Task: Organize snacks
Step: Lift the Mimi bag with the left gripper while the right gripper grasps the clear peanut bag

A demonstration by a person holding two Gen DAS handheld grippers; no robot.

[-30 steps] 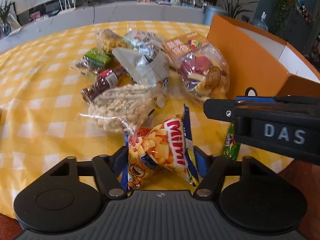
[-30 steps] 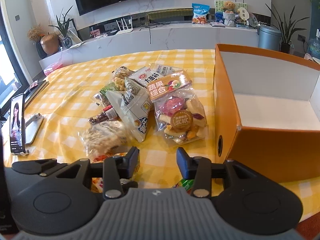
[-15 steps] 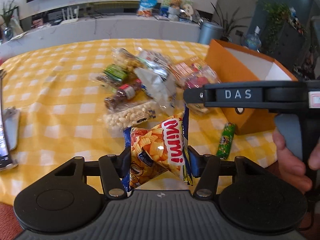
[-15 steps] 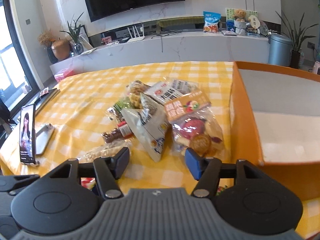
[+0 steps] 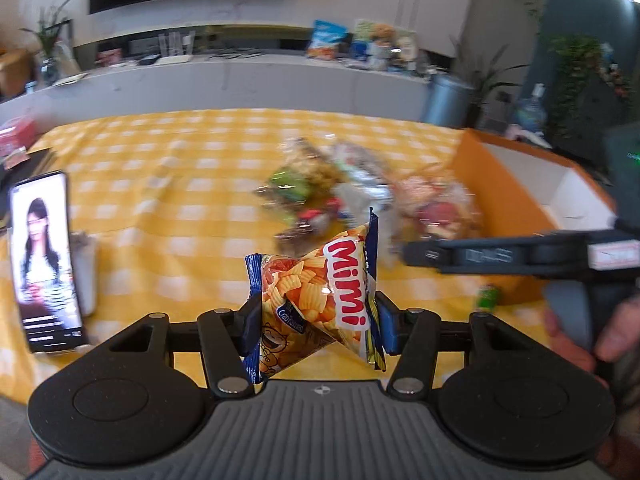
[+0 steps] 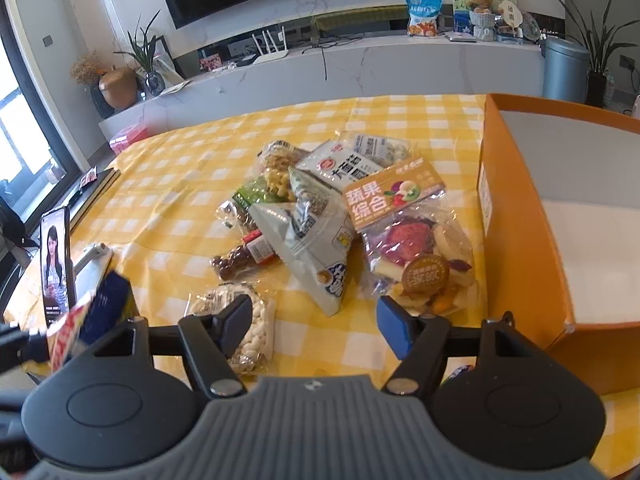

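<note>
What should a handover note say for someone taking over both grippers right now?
Left gripper: shut on the Mimi chip bag, lifted off the tablecloth.
Right gripper: empty; its jaws have just been opening, nothing between the pads, above the peanut bag at the near edge of the pile.
Orange box: on the right, open; the part of its inside that shows holds nothing.
Snack pile: on the cloth left of the box. A green packet lies by the box's near corner.
Done: one bag picked up. Left: box it, then the rest.
</note>
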